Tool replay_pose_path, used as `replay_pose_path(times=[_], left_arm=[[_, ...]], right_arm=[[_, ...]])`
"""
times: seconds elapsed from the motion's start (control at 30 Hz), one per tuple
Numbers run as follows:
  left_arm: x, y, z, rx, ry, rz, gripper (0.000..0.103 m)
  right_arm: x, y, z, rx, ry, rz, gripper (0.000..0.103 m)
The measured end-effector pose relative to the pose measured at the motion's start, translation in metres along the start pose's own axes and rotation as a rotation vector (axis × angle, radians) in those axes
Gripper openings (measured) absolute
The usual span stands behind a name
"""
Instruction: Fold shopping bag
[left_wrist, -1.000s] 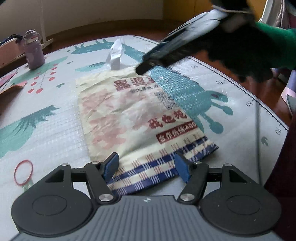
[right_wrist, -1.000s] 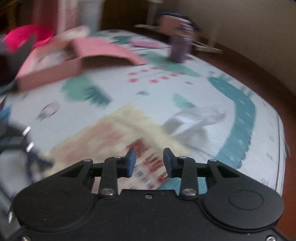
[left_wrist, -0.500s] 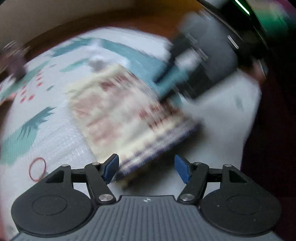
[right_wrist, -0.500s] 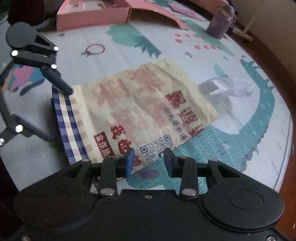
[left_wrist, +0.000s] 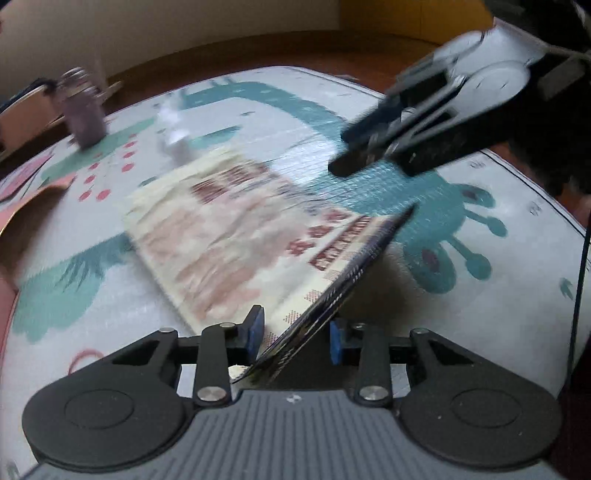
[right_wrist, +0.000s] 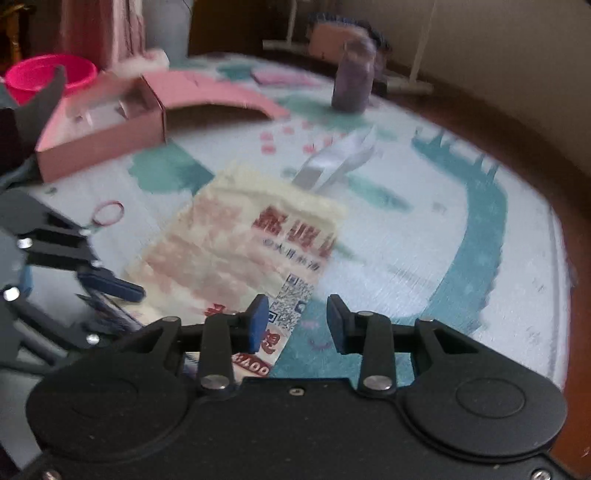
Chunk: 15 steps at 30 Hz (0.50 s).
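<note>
Right wrist only: pink box (right_wrist: 103, 136), seemingly open, beyond shopping bag (right_wrist: 236, 251).

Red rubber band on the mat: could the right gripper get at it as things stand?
Probably not directly. The red rubber band lies beyond the left gripper, whose closing jaws straddle the shopping bag edge; the open right gripper would have to go around it.

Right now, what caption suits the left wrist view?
Left claw closing around the bag edge lifted off the mat.
</note>
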<state>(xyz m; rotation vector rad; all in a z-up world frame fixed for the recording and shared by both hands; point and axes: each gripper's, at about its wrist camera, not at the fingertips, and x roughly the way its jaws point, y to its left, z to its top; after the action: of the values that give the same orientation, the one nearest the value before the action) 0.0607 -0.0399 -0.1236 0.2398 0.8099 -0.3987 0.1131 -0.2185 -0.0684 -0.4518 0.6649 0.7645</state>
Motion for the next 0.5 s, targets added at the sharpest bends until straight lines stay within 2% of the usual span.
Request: replay_pose_path(times=[0.03,0.1,0.17,0.27,0.3,0.33,0.4,0.43,0.47,0.5], left_arm=[[-0.002,0.002,-0.001,0.019,-0.006,-0.028,0.046],[-0.006,0.002,-0.006,0.104,0.03,-0.031,0.047],[-0.013,-0.001,-0.012,0.187,0.027,-0.026,0.047],[-0.03,0.002,-0.019,0.267,-0.056,-0.021,0.04],[-0.032,0.003,-0.019,0.284,-0.062,-0.013,0.034],[-0.032,0.004,-0.019,0.316,-0.051,0.011,0.033],[-0.032,0.007,-0.019,0.354,-0.044,0.006,0.029],[-0.035,0.01,-0.02,0.361,-0.053,-0.026,0.029],[-0.037,0.009,-0.02,0.373,-0.055,-0.048,0.029],[-0.038,0.007,-0.02,0.388,-0.053,-0.063,0.029]], right_arm=[[-0.009,0.006,-0.001,-0.05,-0.018,0.014,0.037],[-0.019,0.021,-0.003,-0.167,-0.055,0.05,0.037],[-0.021,0.039,-0.009,-0.312,-0.082,0.077,0.038],[-0.009,0.069,-0.023,-0.524,-0.04,0.132,0.039],[-0.005,0.077,-0.028,-0.582,-0.028,0.142,0.039],[-0.001,0.082,-0.033,-0.629,-0.016,0.144,0.04],[0.004,0.084,-0.035,-0.663,-0.003,0.135,0.043],[0.009,0.083,-0.035,-0.666,0.004,0.13,0.043],[0.013,0.082,-0.035,-0.664,0.008,0.134,0.039],[0.015,0.081,-0.033,-0.657,0.008,0.146,0.022]])
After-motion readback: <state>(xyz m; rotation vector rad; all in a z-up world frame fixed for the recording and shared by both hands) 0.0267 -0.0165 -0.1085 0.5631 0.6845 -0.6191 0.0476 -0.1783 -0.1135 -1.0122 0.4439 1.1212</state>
